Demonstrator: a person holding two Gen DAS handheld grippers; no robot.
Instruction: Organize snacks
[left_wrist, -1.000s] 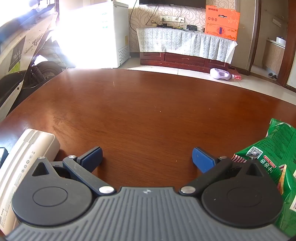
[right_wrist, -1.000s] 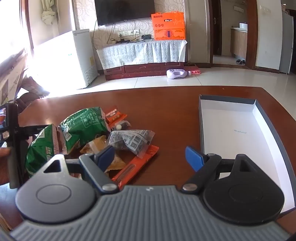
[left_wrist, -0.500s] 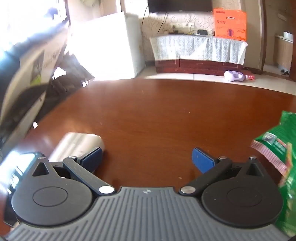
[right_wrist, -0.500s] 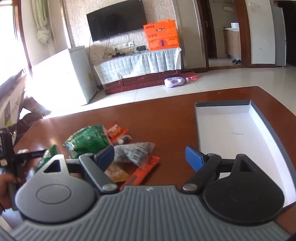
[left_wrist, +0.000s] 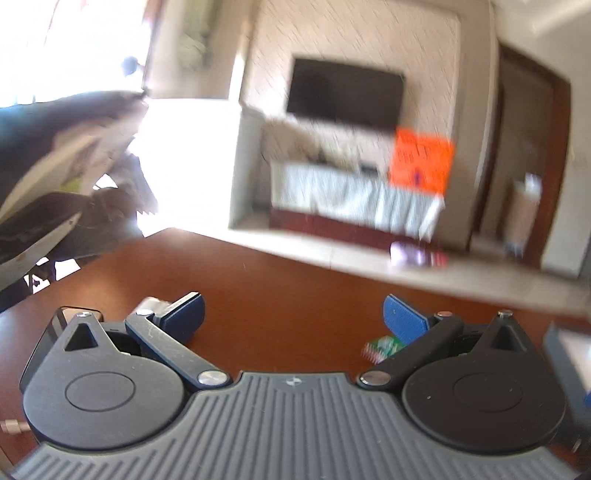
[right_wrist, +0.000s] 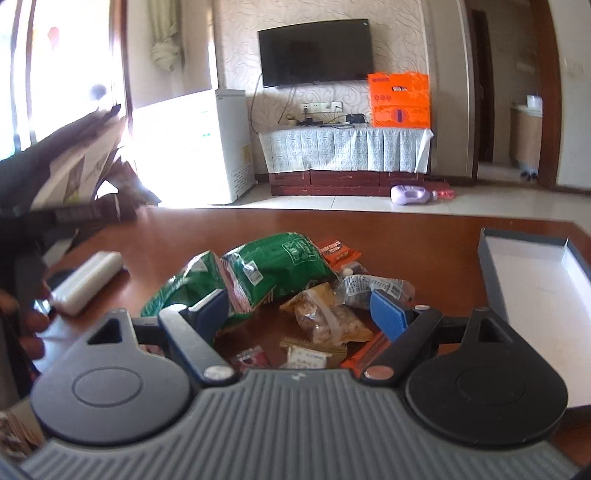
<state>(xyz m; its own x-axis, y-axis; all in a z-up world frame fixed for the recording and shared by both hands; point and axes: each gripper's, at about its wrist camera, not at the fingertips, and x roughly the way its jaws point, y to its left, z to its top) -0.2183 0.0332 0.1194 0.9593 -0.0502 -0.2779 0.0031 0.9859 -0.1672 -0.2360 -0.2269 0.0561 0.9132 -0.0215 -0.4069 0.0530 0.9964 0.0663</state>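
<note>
Right now your right hand-held gripper (right_wrist: 301, 312) hangs wide and empty over the snack pile (right_wrist: 284, 284) on the counter (right_wrist: 424, 251); the left hand-held gripper (left_wrist: 293, 319) gapes too. Closing here risks pinching 2 packets together.

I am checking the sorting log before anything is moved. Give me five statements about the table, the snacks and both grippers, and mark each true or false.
1. The right gripper is open, hovering over the snack pile. True.
2. The shallow box on the right of the table already holds snacks. False: its white inside is bare.
3. Two green snack bags lie at the left of the pile. True.
4. The left gripper is shut on a green bag. False: it is open and holds nothing.
5. A white oblong case lies on the wooden table, left of the pile. True.
</note>
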